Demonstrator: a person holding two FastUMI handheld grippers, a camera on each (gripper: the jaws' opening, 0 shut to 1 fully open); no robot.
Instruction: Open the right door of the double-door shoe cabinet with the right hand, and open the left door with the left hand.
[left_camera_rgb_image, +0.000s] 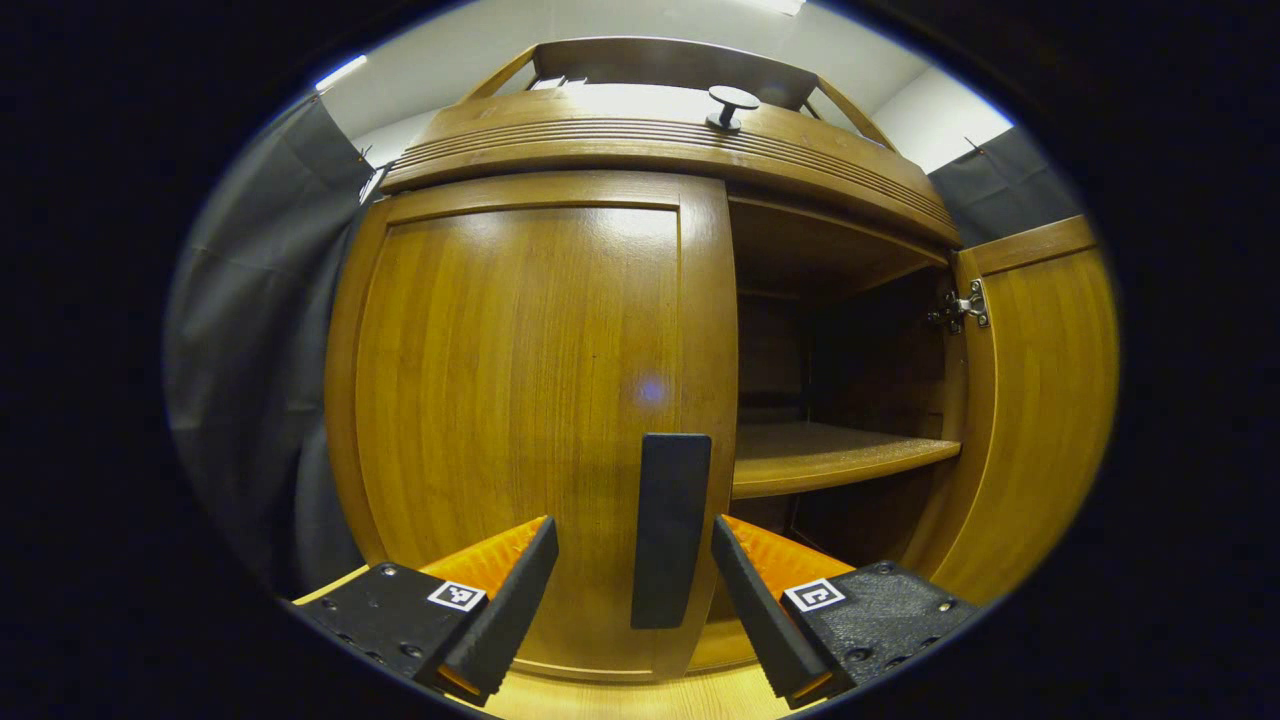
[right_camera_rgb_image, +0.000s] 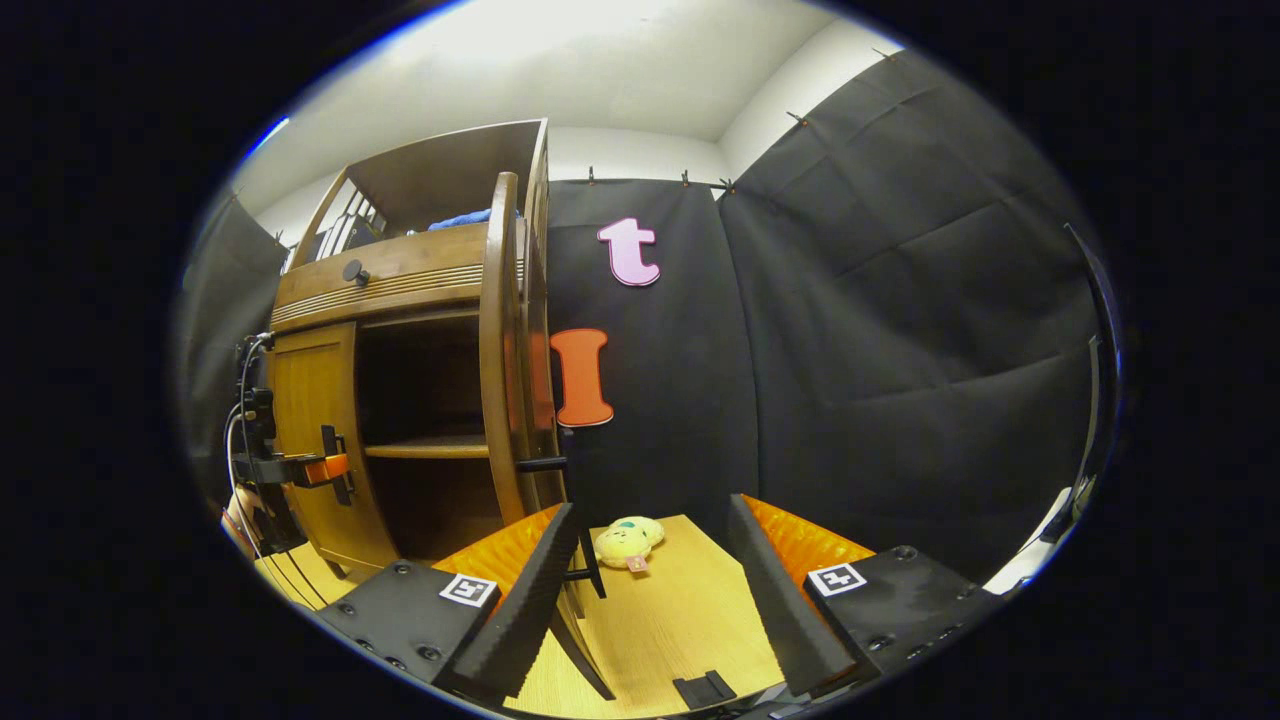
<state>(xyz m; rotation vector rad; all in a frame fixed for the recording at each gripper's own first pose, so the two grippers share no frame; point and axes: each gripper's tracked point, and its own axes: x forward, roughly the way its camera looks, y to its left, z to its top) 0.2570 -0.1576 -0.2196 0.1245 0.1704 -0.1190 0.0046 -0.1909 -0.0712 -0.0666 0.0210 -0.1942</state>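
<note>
A yellow plush toy (right_camera_rgb_image: 628, 543) lies on the pale wooden floor (right_camera_rgb_image: 670, 620) to the right of the shoe cabinet (right_camera_rgb_image: 400, 300), beyond the right gripper (right_camera_rgb_image: 655, 590), and a small black knob (left_camera_rgb_image: 732, 105) stands on the cabinet's ridged top front. In the left gripper view the left door (left_camera_rgb_image: 530, 420) is closed, a warm brown wood panel with vertical grain, and its long black handle (left_camera_rgb_image: 670, 528) hangs upright between the fingers of the left gripper (left_camera_rgb_image: 635, 590); the fingers are spread on either side of it, apart from it and grasping nothing. The right door (left_camera_rgb_image: 1040, 400) is swung wide open, its metal hinge (left_camera_rgb_image: 965, 305) showing at the top inner corner, and the dark inside with a wooden shelf (left_camera_rgb_image: 830, 455) lies bare. In the right gripper view that door is seen edge-on, just ahead of the left finger; the right gripper's fingers are released and hold nothing. Farther off there, the left gripper sits at the closed door's handle.
</note>
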